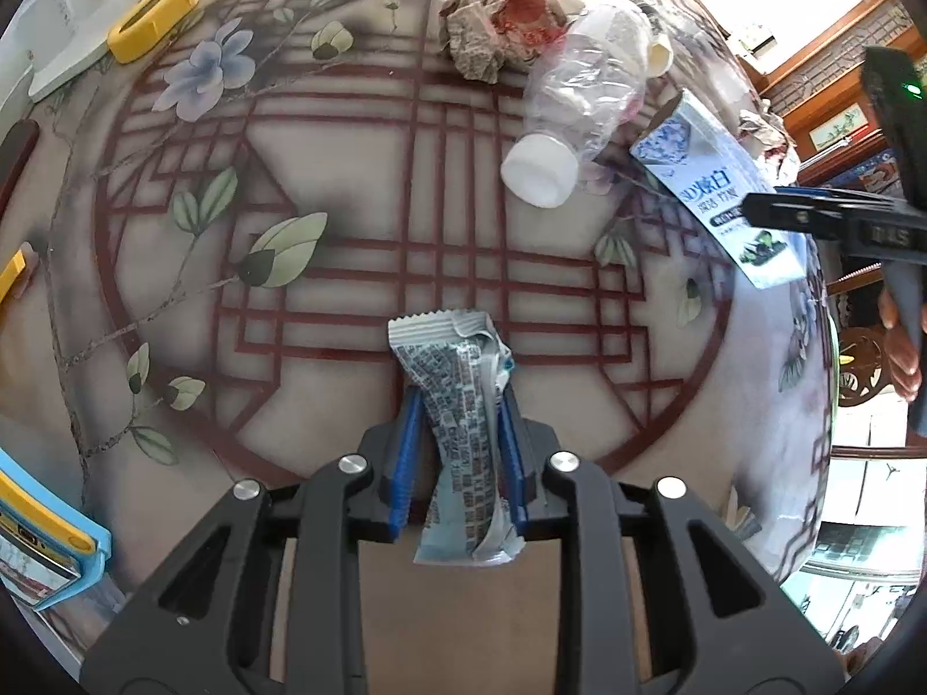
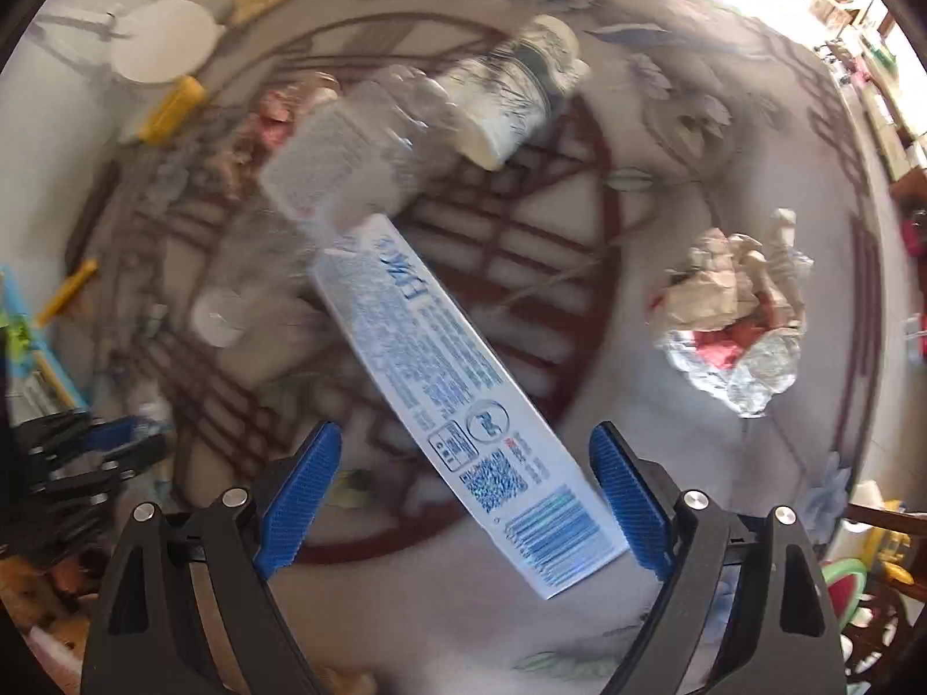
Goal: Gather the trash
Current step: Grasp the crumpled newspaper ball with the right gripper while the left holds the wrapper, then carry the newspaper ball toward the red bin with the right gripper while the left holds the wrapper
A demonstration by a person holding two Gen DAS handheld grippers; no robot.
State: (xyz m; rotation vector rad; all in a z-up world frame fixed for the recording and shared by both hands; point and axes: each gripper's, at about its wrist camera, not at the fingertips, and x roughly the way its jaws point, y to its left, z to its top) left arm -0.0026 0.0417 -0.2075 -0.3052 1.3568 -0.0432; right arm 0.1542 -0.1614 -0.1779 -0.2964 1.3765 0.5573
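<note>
My left gripper (image 1: 457, 405) is clamped on a crumpled snack wrapper (image 1: 463, 434), held at six o'clock over the patterned table (image 1: 347, 202). My right gripper (image 2: 463, 463) has its jaws spread wide, with a toothpaste box (image 2: 457, 399) lying between them. A clear plastic bottle (image 1: 579, 110) lies at one o'clock in the left view, touching a wad of crumpled paper (image 1: 504, 23).

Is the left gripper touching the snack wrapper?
Touching. The left wrist view shows the left gripper with both blue fingers pressed against the snack wrapper.

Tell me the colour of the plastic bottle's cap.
White; the bottle cap shows best in the left wrist view.
</note>
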